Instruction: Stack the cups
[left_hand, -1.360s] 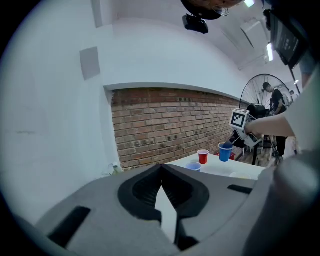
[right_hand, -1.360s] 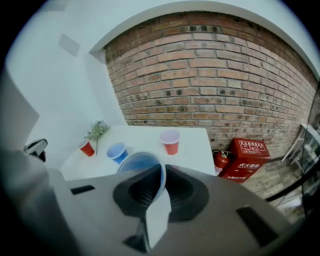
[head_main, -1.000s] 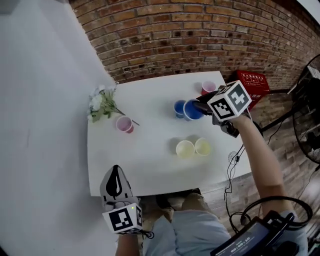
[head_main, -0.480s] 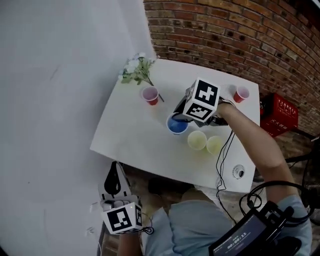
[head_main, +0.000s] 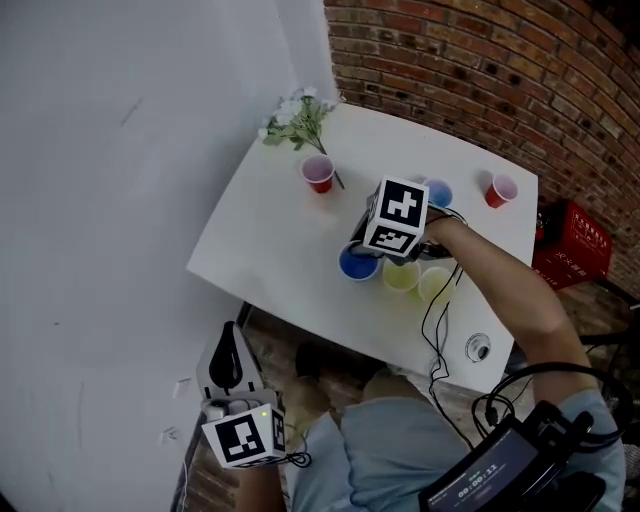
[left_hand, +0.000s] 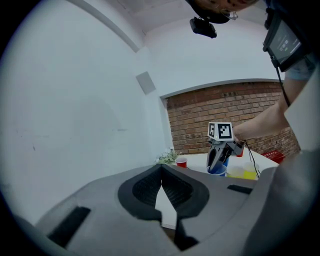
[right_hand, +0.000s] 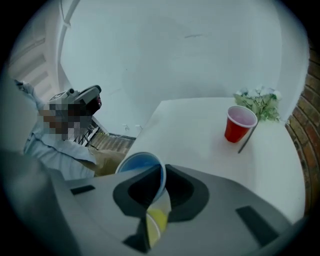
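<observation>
Cups of this kind look to us like thin party plastic: very light, smooth enough to slip, and soft in the wall, so a hard squeeze would likely buckle them. We have the right claw (right_hand: 163, 171) clamped on the blue cup (head_main: 356, 265), one jaw inside the mouth and one outside, pinching the wall just under the rim. That rim is probably the stiffest place to hold, and a grip there leaves the base free to drop into another cup.

The blue cup is near the middle of the counter (head_main: 262, 255), a little toward its near edge, just beside the first yellow cup (head_main: 400, 277). The other yellow cup (head_main: 436, 286) stands just beside that one, toward the right edge. We cannot tell whether the blue cup rests on the counter or hangs just above it. A second blue cup (head_main: 438, 192) stands farther back, partly hidden behind the right claw.

The left red cup (head_main: 318, 173) stands near the far left corner beside the flowers (head_main: 298, 118), the right red cup (head_main: 500, 189) by the far right corner. Our left claw (left_hand: 161, 167) hangs off the counter below its near edge, jaws together and empty. No cups look nested yet.
</observation>
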